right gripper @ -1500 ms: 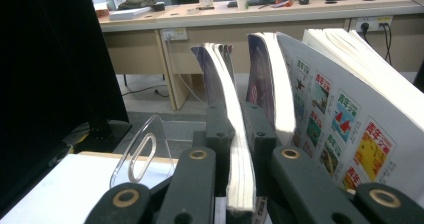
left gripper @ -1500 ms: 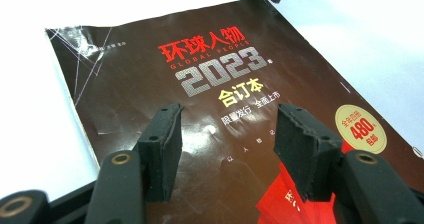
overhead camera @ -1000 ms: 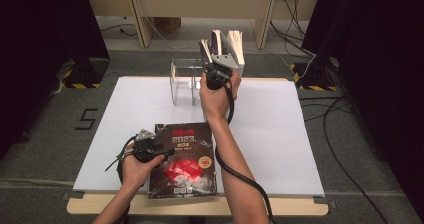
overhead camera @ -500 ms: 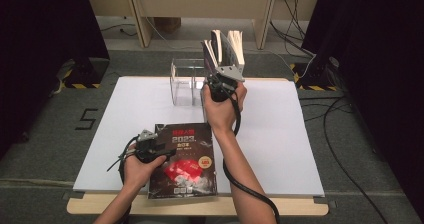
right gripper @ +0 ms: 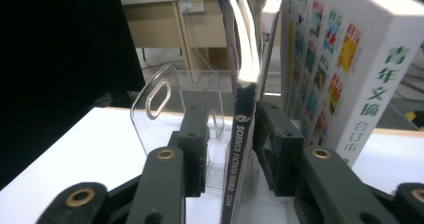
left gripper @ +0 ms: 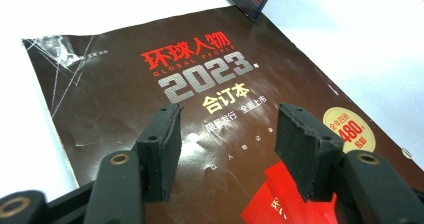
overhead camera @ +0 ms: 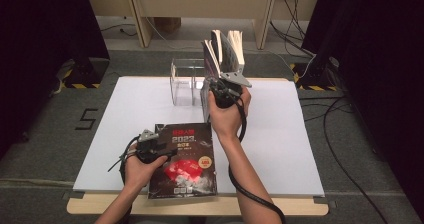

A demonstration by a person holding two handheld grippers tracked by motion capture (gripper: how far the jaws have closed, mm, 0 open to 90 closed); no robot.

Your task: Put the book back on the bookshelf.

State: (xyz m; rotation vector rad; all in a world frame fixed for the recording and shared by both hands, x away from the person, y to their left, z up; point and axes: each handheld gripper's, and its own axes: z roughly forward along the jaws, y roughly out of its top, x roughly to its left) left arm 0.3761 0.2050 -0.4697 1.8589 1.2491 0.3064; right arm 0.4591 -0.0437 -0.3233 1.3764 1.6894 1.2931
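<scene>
White sheeting covers the surface (overhead camera: 300, 149), where a thin magazine (right gripper: 240, 149) stands upright in the clear rack (overhead camera: 182, 81) at upper centre, the right claw (right gripper: 230, 134) straddling its spine, jaws just narrowing but not visibly pinching (steadying it, likely), while the left claw (left gripper: 225, 139) hovers open over the dark 2023 volume (left gripper: 200, 99) lying flat at lower centre.

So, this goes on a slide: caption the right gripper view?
Right gripper straddling an upright magazine in a clear rack, beside a thick book.

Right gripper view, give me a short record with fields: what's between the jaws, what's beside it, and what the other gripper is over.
right gripper: jaws either side of a thin magazine, a gap on the left side; they have just been closing
beside it: thick white book, upright
rack: clear, on the table
left gripper: jaws open over the dark magazine, lying flat
</scene>
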